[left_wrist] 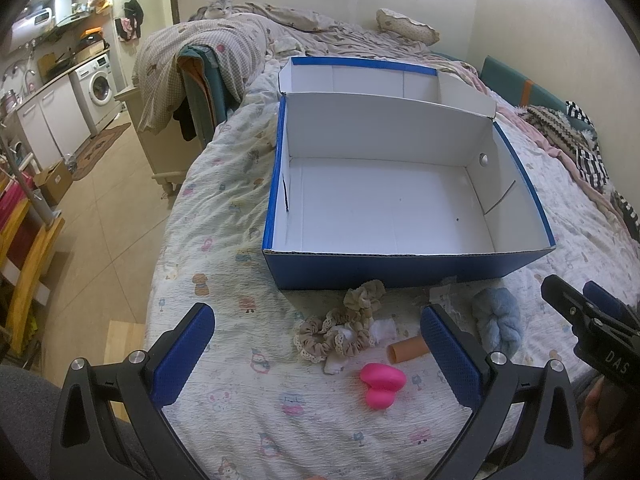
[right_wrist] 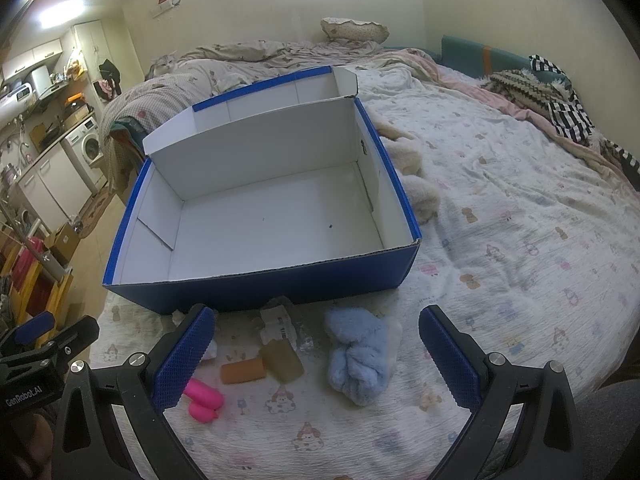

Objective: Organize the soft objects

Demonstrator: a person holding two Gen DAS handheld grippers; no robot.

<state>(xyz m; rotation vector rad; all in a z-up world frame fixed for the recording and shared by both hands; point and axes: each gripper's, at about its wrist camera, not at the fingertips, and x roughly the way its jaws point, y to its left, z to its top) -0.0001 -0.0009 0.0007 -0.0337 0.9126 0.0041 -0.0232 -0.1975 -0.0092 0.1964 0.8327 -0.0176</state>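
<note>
Both tongs hover low over the bed (left_wrist: 240, 420), spread wide and holding nothing: the left tongs (left_wrist: 316, 344) frame the small heap of soft things from the left, and the right tongs (right_wrist: 316, 344) frame it from the right. Just ahead of both stands the blue box (left_wrist: 400, 272), its lid folded back and its white floor bare, so nothing appears sorted yet. Between the fingers of the left tongs lie the beige scrunchies (left_wrist: 340, 330), frilled and tangled together, and nearer the wrist the pink sponge (left_wrist: 382, 384); the tan sponge (left_wrist: 406, 352) lies against the inner side of the left tongs' right finger. Between the fingers of the right tongs sits the blue fluffy scrunchie (right_wrist: 360, 360), with a crumpled plastic packet (right_wrist: 280, 322) and a brownish wedge sponge (right_wrist: 282, 360) to its left. All of these look very light and yielding; they will likely squash rather than slip, so a close well past first contact seems needed. The blue fluffy scrunchie is best pinched across its bunched middle; the beige scrunchies may lift as a clump, so taking one outer loop is safer. The pink sponge looks smooth and rounded, best gripped at its narrow waist.
</note>
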